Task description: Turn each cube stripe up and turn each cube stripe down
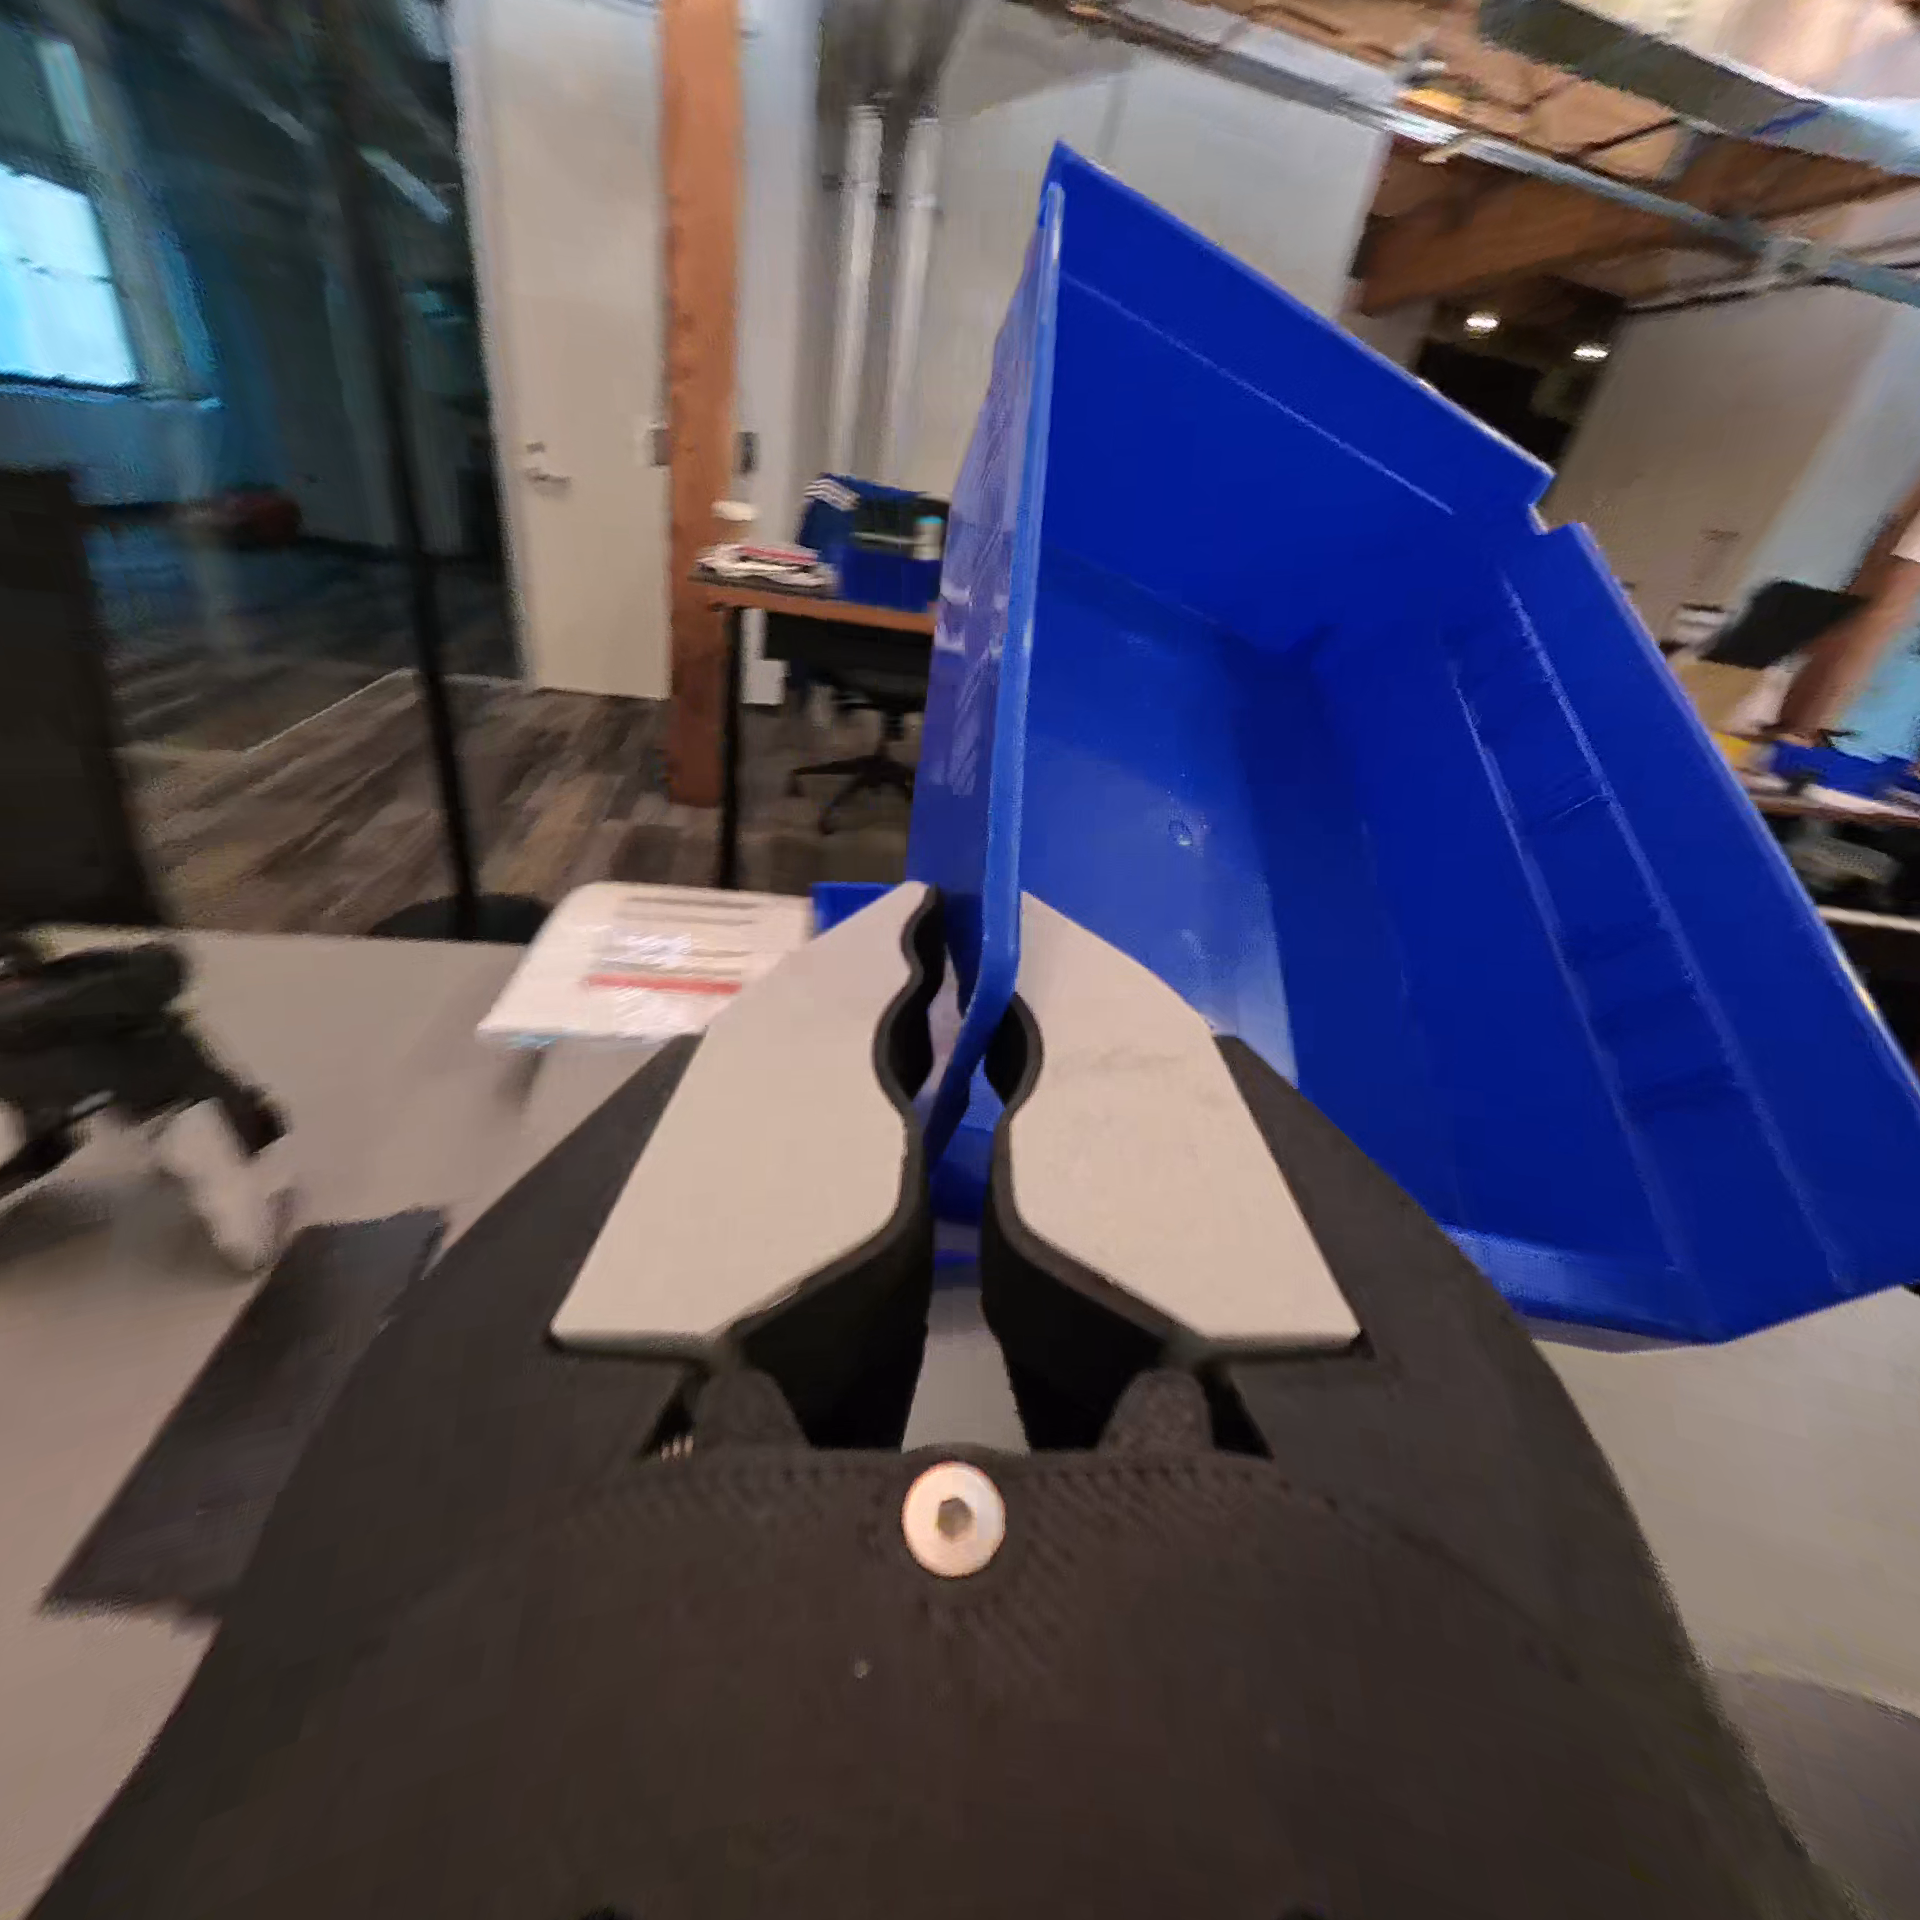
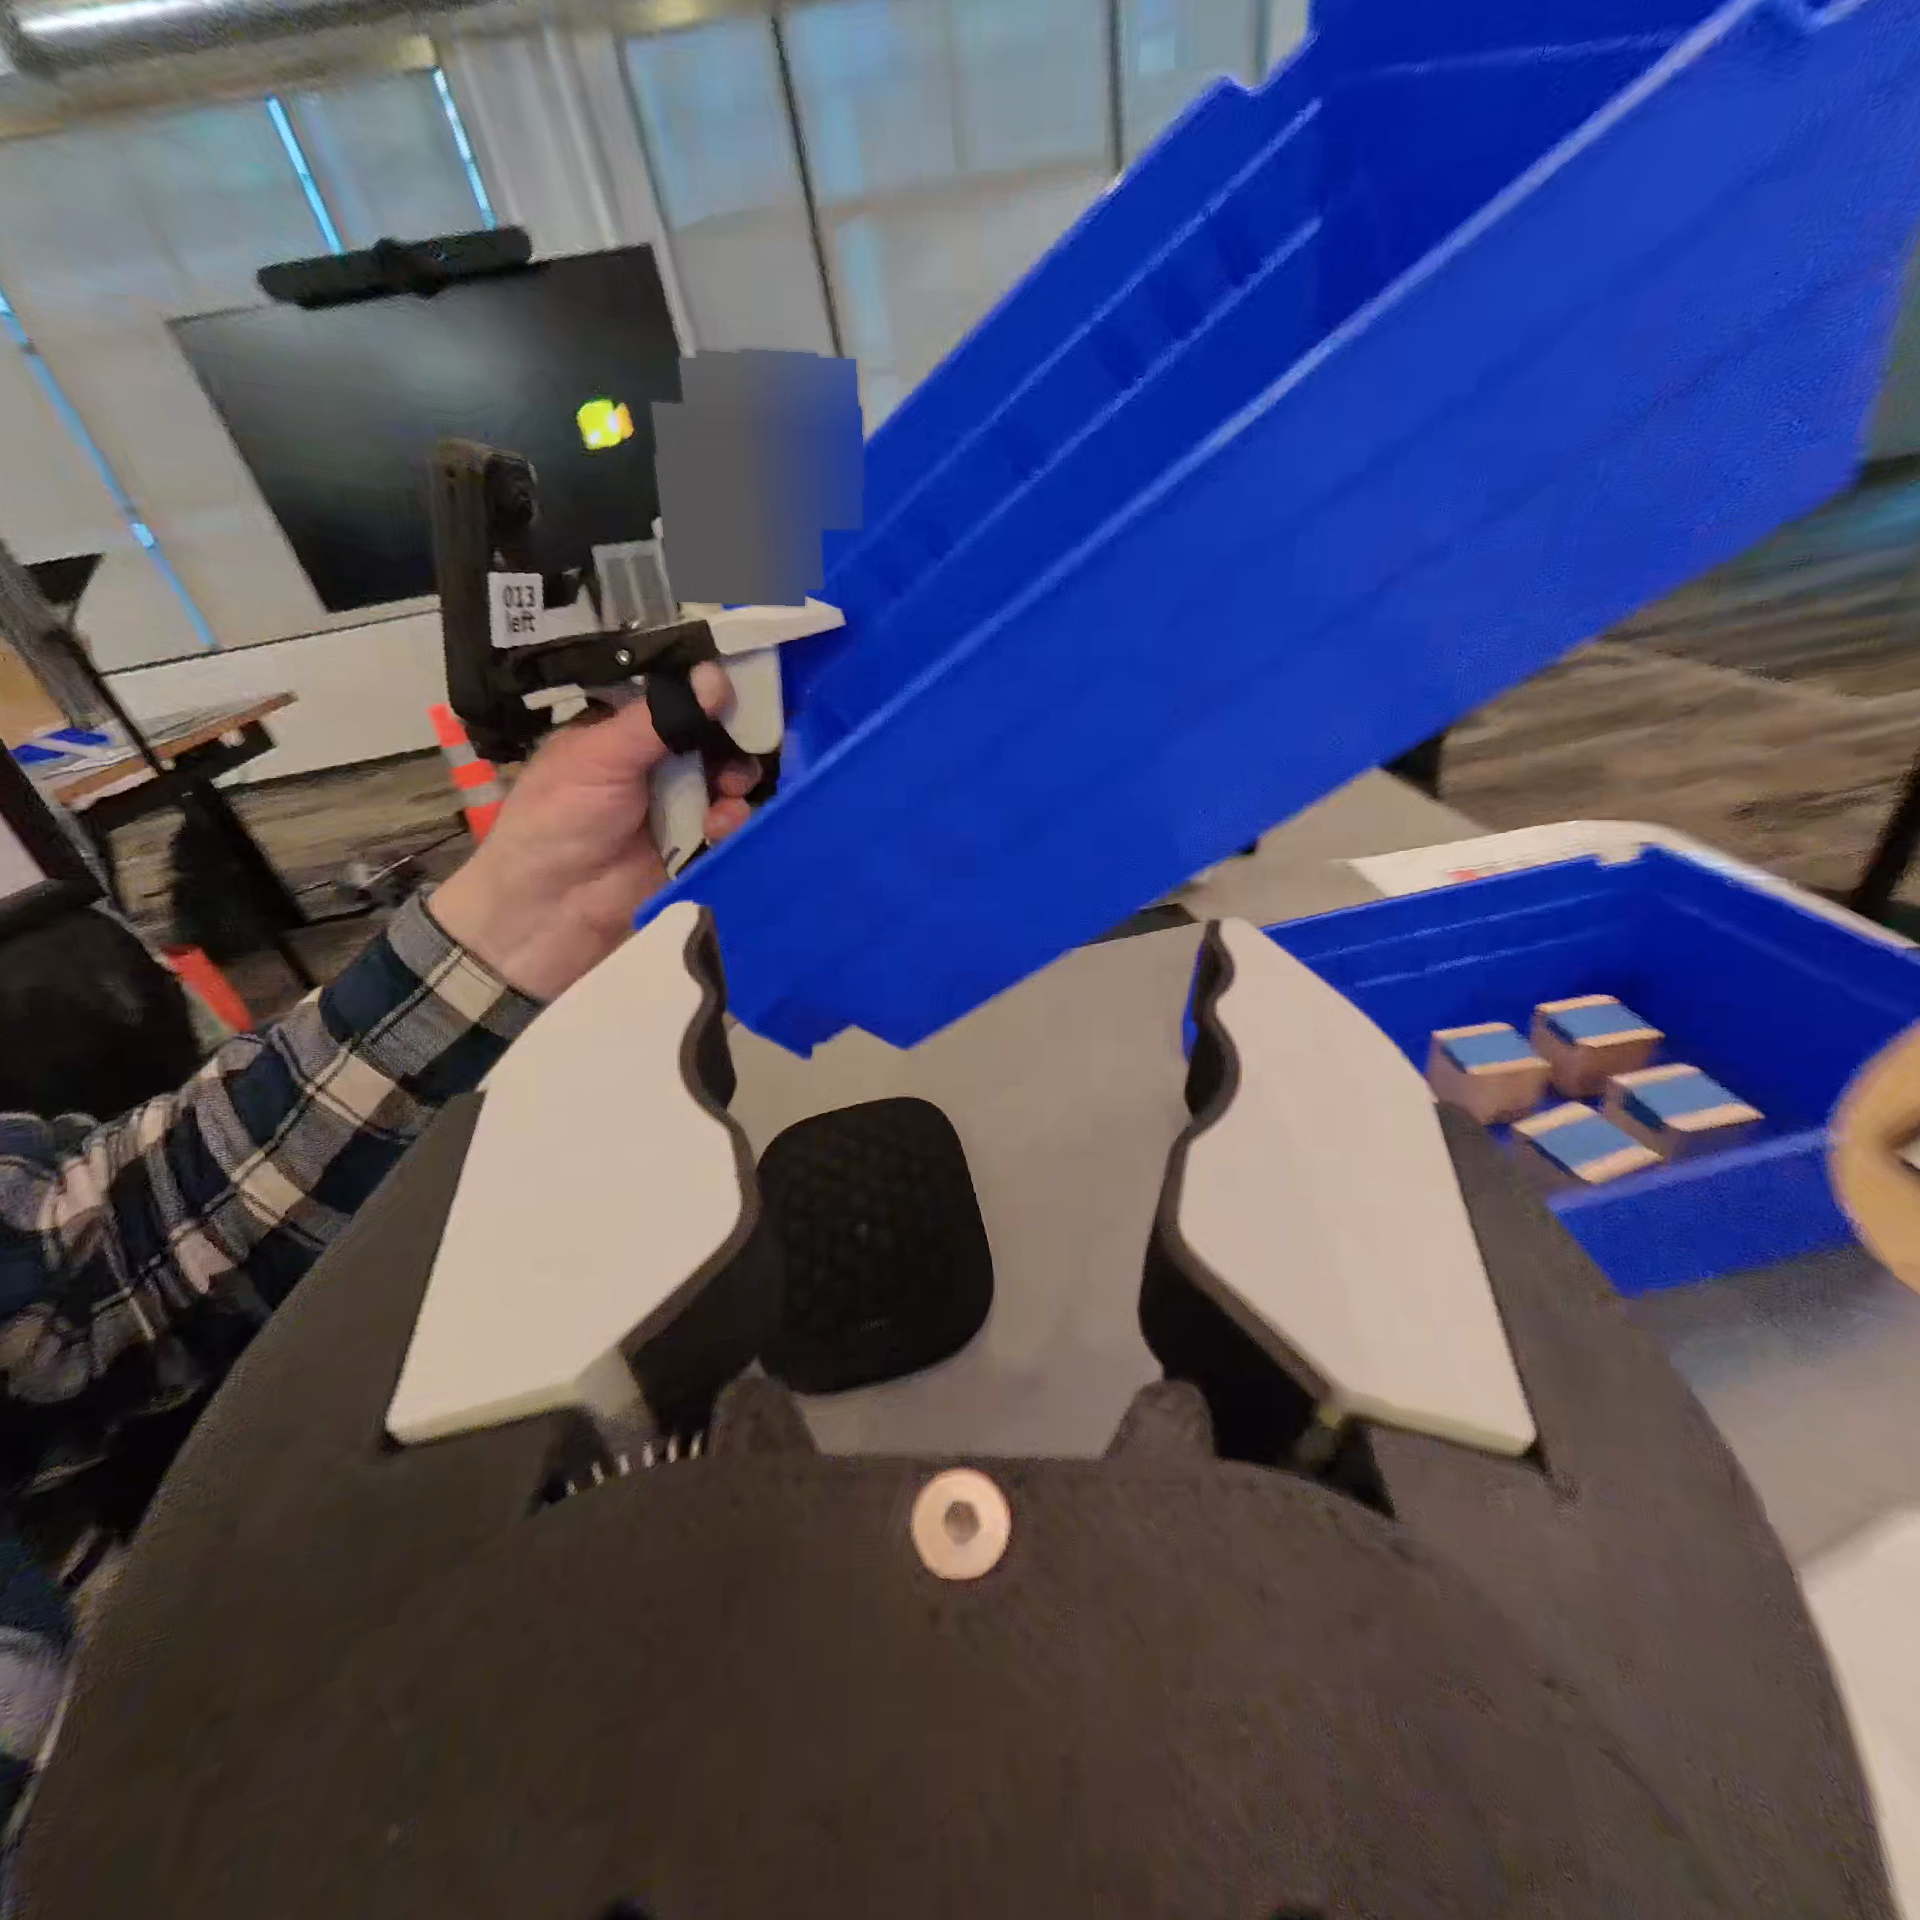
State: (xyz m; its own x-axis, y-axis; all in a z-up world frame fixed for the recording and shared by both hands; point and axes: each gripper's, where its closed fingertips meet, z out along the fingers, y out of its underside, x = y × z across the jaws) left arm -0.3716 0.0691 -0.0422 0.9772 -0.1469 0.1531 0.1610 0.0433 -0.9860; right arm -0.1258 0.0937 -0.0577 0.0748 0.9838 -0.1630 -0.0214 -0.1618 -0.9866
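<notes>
The left tool [image 1: 971,997] pinches the wall of an empty blue bin [image 1: 1299,831], held tilted above the table [image 1: 343,1039]. The right tool [image 2: 956,997] gapes wide, holding nothing. To its right, four cubes [image 2: 1590,1081] sit stripe up in a second bin [image 2: 1714,1236]; turning them down seemingly remains.

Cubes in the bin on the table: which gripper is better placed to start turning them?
Right. The right gripper has open, free jaws near the cubes. The left gripper is shut on the wall of a lifted empty bin.
</notes>
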